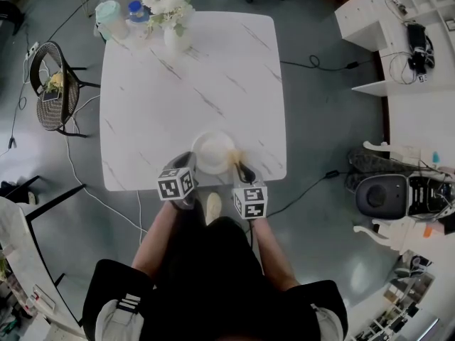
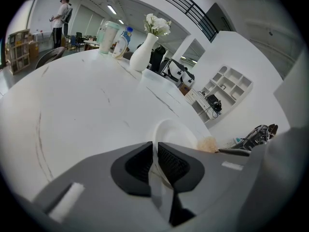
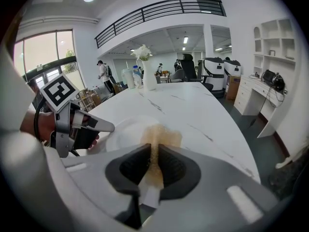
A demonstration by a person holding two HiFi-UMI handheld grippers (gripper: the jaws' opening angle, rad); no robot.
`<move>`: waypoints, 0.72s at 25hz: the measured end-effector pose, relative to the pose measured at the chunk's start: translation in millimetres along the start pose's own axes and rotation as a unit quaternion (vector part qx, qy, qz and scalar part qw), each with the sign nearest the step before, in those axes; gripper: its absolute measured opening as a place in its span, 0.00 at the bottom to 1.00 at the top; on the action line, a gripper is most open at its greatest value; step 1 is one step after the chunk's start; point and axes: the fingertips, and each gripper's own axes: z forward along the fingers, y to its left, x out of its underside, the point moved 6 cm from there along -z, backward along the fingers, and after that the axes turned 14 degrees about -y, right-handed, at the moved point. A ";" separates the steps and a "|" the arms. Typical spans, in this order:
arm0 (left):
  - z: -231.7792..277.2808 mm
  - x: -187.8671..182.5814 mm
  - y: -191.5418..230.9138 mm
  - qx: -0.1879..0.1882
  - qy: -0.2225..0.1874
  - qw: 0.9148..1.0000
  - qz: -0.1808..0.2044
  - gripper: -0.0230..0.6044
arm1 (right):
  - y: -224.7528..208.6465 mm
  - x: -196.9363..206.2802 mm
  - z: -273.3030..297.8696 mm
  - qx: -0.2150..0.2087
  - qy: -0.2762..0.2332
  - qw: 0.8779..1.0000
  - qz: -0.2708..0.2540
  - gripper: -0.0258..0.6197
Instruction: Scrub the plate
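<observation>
A white plate lies near the front edge of the white marble table. My left gripper is shut on its near left rim; in the left gripper view the thin rim runs between the closed pads of that gripper. My right gripper is shut on a tan sponge, which rests on the plate's right edge. In the right gripper view the sponge sticks out past the gripper onto the plate, with the left gripper at the far rim.
A white vase of flowers, a pale cup and a bottle stand at the table's far edge. A wire chair is to the left, white shelving to the right. Cables cross the floor.
</observation>
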 end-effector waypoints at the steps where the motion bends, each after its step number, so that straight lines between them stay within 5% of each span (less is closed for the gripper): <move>1: -0.7 0.0 0.0 0.001 -0.004 1.000 0.000 0.11 | 0.3 -0.6 -0.1 -0.001 -0.002 1.000 0.000 0.12; 5: -5.4 0.4 1.1 0.000 -0.016 1.000 -0.009 0.12 | 0.4 -3.0 -2.6 -0.002 -0.007 1.000 0.001 0.12; 11: -16.4 -1.0 0.2 0.014 -0.034 0.999 -0.019 0.37 | 1.5 -7.0 -8.2 -0.004 -0.016 1.000 0.001 0.12; 18: -37.2 -9.7 -8.9 0.011 -0.064 0.998 0.008 0.38 | 8.1 -17.7 -22.6 -0.008 -0.040 0.999 -0.011 0.12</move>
